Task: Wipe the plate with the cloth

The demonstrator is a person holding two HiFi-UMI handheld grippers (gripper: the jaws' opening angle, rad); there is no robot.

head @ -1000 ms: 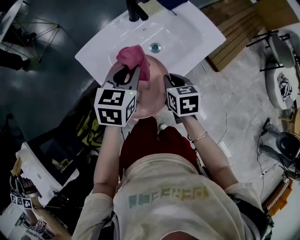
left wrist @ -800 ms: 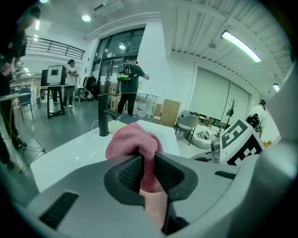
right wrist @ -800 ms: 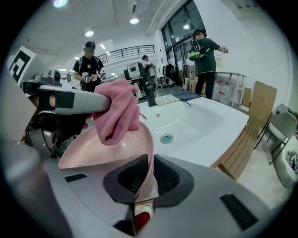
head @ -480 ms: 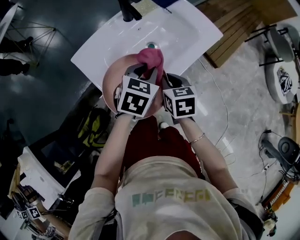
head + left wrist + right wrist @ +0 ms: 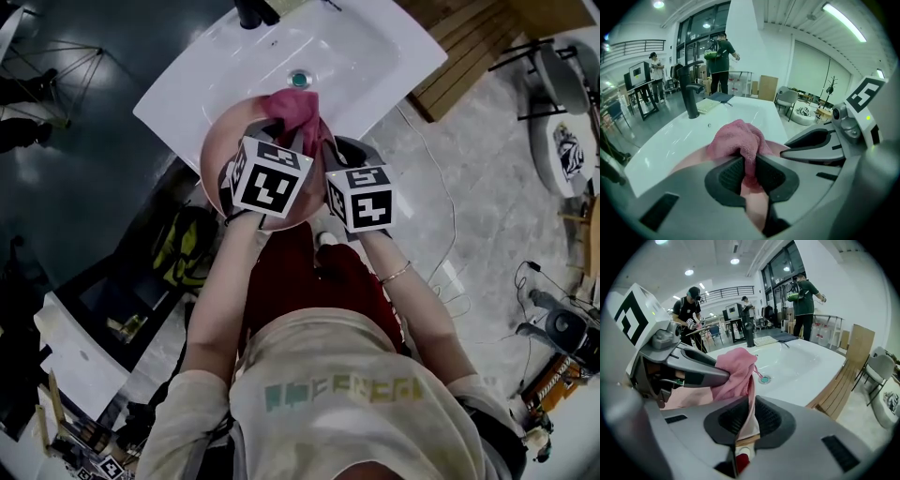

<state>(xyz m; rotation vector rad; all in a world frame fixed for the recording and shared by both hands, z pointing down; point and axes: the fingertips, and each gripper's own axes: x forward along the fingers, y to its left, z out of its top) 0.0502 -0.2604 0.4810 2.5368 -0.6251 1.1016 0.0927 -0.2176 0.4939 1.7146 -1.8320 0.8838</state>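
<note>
Left hand-held gripper [image 5: 750,173] clamped tight on cloth [image 5: 736,138], which sits at 1 o'clock on plate [image 5: 214,157]. Right hand-held gripper [image 5: 747,420] pinched onto plate rim at 4 o'clock. Plate overhangs sink [image 5: 361,56] at its 6 o'clock edge.

Beyond the plate [image 5: 210,150], the sink basin [image 5: 366,47] lies open; a black faucet [image 5: 251,11] blocks its far rim.

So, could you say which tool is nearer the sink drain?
Left. The left tool holds the cloth at the far edge of the plate, just short of the drain; the right tool clamps the plate rim further back.
</note>
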